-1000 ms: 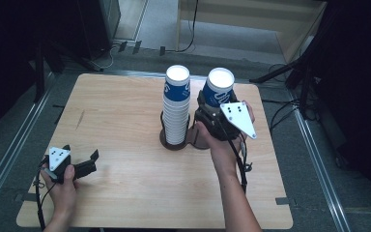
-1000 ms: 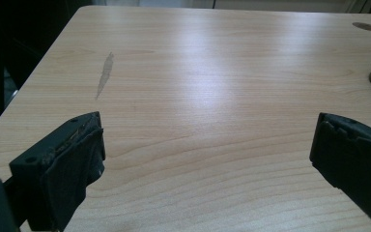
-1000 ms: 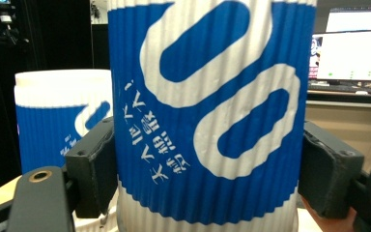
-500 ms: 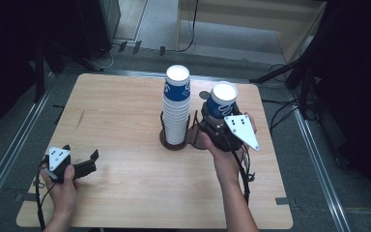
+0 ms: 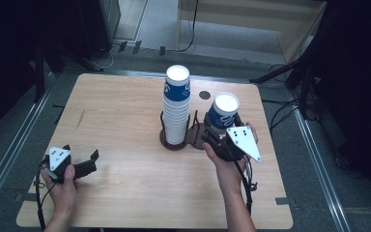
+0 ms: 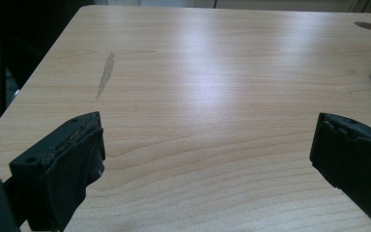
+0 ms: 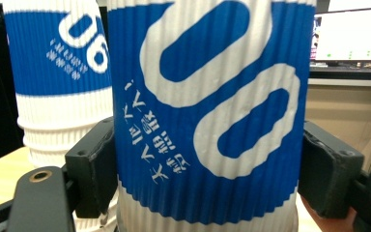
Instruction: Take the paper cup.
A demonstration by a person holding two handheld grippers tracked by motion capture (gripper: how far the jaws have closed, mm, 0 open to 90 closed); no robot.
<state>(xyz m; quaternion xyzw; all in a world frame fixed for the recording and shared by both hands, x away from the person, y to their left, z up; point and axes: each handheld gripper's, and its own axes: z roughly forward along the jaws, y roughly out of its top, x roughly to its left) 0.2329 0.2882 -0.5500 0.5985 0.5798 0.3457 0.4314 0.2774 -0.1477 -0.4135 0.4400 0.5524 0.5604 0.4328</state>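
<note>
A: ok so the right gripper (image 5: 216, 134) has dropped lower since a second ago, taking the blue-and-white cup (image 5: 223, 112) down with it. That cup now sits just right of the cup stack (image 5: 177, 105), over the right half of the dark holder base (image 5: 193, 137).

B: Still clamped?

A: Yep, both black jaws press the ribbed sides of the cup in the right gripper view, cup upright and upside down.

B: And the other hand?

A: The left gripper (image 5: 83, 165) hasn't budged, near-left corner of the wooden table (image 5: 125, 111), jaws spread wide over bare wood, holding nothing.
</note>
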